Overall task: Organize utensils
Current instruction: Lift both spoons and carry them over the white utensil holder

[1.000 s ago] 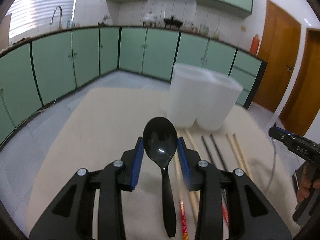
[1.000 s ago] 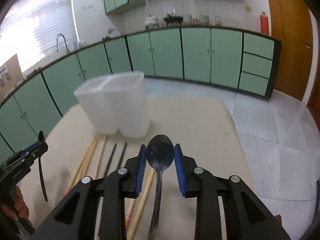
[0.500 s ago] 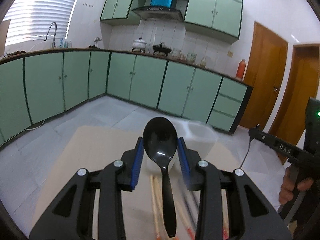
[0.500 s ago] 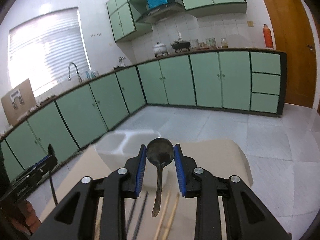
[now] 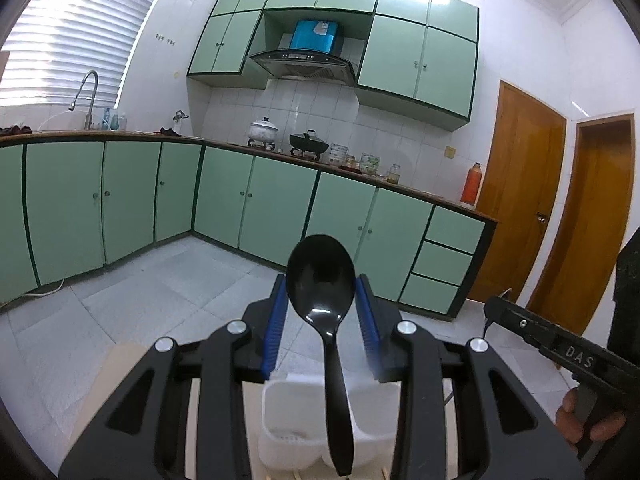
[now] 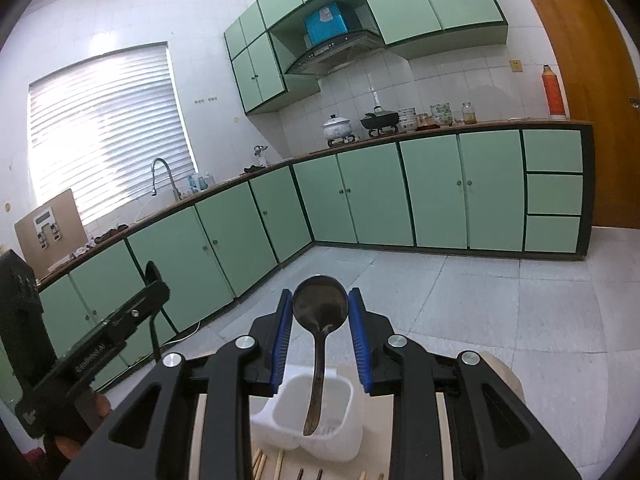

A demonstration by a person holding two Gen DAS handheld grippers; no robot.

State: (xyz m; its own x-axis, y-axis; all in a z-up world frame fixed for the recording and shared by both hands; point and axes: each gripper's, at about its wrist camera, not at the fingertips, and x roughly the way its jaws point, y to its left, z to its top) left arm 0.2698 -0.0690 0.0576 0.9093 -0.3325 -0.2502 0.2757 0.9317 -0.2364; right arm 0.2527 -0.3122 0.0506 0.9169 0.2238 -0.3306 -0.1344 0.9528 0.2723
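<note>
My left gripper (image 5: 321, 312) is shut on a black plastic spoon (image 5: 322, 280), bowl between the blue pads, handle hanging down over the white two-compartment utensil holder (image 5: 288, 424). My right gripper (image 6: 320, 320) is shut on a dark metal spoon (image 6: 320, 306), its handle tip hanging over the holder's (image 6: 340, 440) open compartment. Each gripper shows at the edge of the other's view: the right one (image 5: 560, 352), the left one (image 6: 100, 344). Chopstick ends (image 6: 264, 466) lie on the table below the holder.
The beige table (image 6: 502, 376) holds the holder and chopsticks. Green kitchen cabinets (image 5: 260, 208), a tiled floor (image 6: 480, 300) and wooden doors (image 5: 520, 200) lie beyond.
Both grippers have lifted and tilted upward with their spoons. The holder has dropped to the bottom of both views and now sits under the hanging handles.
</note>
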